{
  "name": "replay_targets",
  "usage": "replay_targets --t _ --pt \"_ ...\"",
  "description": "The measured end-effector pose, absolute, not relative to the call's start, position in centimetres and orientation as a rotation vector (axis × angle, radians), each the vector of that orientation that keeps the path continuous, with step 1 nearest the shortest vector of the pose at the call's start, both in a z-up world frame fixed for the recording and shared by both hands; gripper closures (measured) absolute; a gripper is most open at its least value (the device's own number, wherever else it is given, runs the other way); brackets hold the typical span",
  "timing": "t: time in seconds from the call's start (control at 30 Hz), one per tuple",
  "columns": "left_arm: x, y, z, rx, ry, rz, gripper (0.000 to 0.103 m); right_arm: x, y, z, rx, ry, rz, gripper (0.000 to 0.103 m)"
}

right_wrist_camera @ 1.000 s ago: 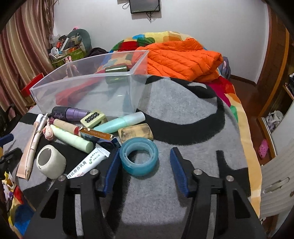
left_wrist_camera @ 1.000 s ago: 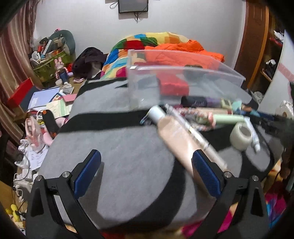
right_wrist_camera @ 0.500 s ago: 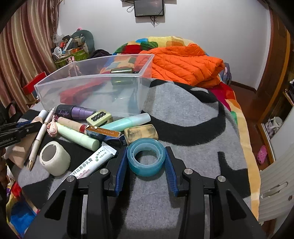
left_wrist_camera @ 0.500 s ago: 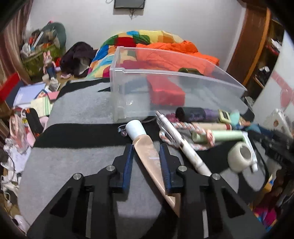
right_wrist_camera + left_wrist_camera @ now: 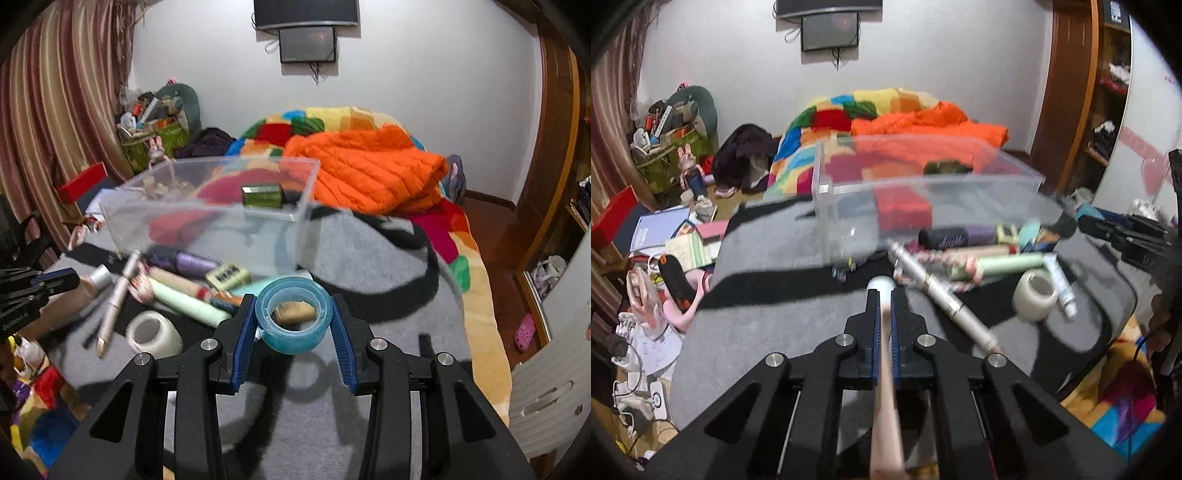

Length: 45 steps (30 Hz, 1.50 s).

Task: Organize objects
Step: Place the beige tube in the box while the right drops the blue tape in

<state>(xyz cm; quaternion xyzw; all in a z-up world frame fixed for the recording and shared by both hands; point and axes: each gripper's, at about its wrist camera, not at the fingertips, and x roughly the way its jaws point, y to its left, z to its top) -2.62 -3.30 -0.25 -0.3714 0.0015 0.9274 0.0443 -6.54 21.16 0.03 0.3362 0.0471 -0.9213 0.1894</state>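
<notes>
My left gripper [image 5: 884, 295] is shut on a beige cosmetic tube [image 5: 886, 413] with a white cap, lifted off the grey blanket. My right gripper [image 5: 293, 314] is shut on a blue tape roll [image 5: 293, 314], held above the blanket. A clear plastic bin [image 5: 923, 184] stands ahead with a red item and a green bottle [image 5: 262, 195] inside; it also shows in the right wrist view [image 5: 303, 206]. In front of it lie a pen [image 5: 942, 299], a mint tube [image 5: 1008, 264], a purple tube [image 5: 956, 236] and a white tape roll [image 5: 1034, 295].
An orange jacket [image 5: 369, 177] and a colourful quilt [image 5: 849, 114] lie behind the bin. The floor at left holds books, boxes and toys [image 5: 665, 236]. A wooden door [image 5: 1067, 85] is at right. The blanket's edge drops off near the white tape roll.
Both grippers went from open to shut. The left closed on the beige tube and raised it; the right closed on the blue tape roll and lifted it off the blanket.
</notes>
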Motion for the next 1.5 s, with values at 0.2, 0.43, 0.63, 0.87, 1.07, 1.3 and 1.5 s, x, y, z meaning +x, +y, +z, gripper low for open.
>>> replay_targets --t 0.2,0.43,0.63,0.87,1.07,1.3,1.5 --pt "-4.2 -2.8 -0.6 -1.212 0.081 2.809 0.072 -6.7 19.8 2.1 0.871 0.134 -2.585 0.067" --pt "-5.1 -4.2 -3.4 -1.334 0.099 2.828 0.056 -8.8 18.0 3.5 0.843 0.118 -2.544 0.067" --pt "-6.5 -5.8 -4.5 -1.346 -0.02 2.803 0.071 -11.6 16.5 3.9 0.872 0.122 -2.525 0.067" --pt "-6.6 -6.3 -3.6 -1.301 -0.099 2.79 0.081 -14.4 15.6 3.2 0.943 0.145 -2.527 0.067" --pt "-6.9 -6.1 1.1 -1.135 -0.121 2.83 0.082 -16.0 14.3 1.9 0.999 0.202 -2.511 0.067" --pt "-9.7 -5.0 6.3 -0.97 -0.067 2.866 0.084 -17.3 13.1 0.9 1.047 0.201 -2.47 0.067" --pt "-14.0 -3.7 7.2 -1.013 -0.068 2.795 0.084 -18.0 12.2 0.5 1.08 0.221 -2.458 0.067"
